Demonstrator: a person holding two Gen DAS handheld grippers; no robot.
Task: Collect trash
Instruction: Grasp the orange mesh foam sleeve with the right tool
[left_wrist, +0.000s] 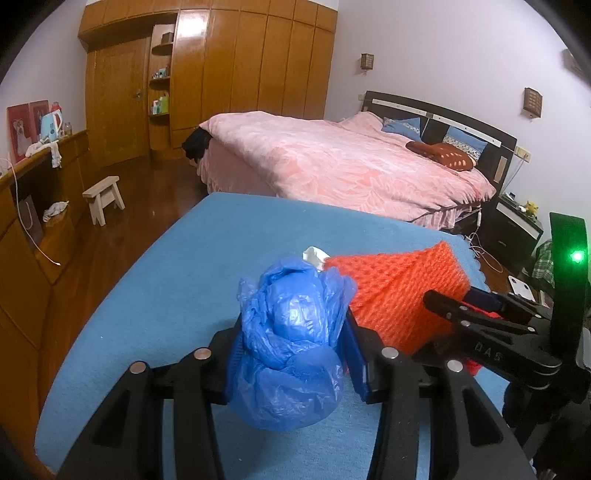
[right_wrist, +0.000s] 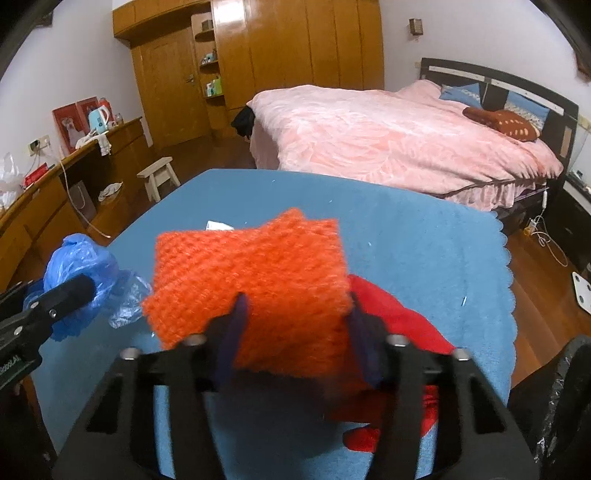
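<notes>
My left gripper (left_wrist: 293, 325) is shut on a crumpled blue plastic bag (left_wrist: 291, 339) and holds it over the blue tablecloth (left_wrist: 177, 280). The bag also shows at the left of the right wrist view (right_wrist: 79, 269). My right gripper (right_wrist: 295, 306) is shut on an orange foam net (right_wrist: 255, 280), which also shows in the left wrist view (left_wrist: 399, 288). A red cloth (right_wrist: 399, 332) lies under the net on the table. A small white scrap of paper (left_wrist: 314, 254) lies on the cloth behind the bag and net; it also shows in the right wrist view (right_wrist: 218, 225).
A black bag's edge (right_wrist: 565, 398) shows at the lower right. Beyond the table stand a bed with a pink cover (left_wrist: 332, 158), a small wooden stool (left_wrist: 105, 197), a wooden wardrobe (left_wrist: 221, 81) and a long low cabinet (left_wrist: 40, 206) on the left.
</notes>
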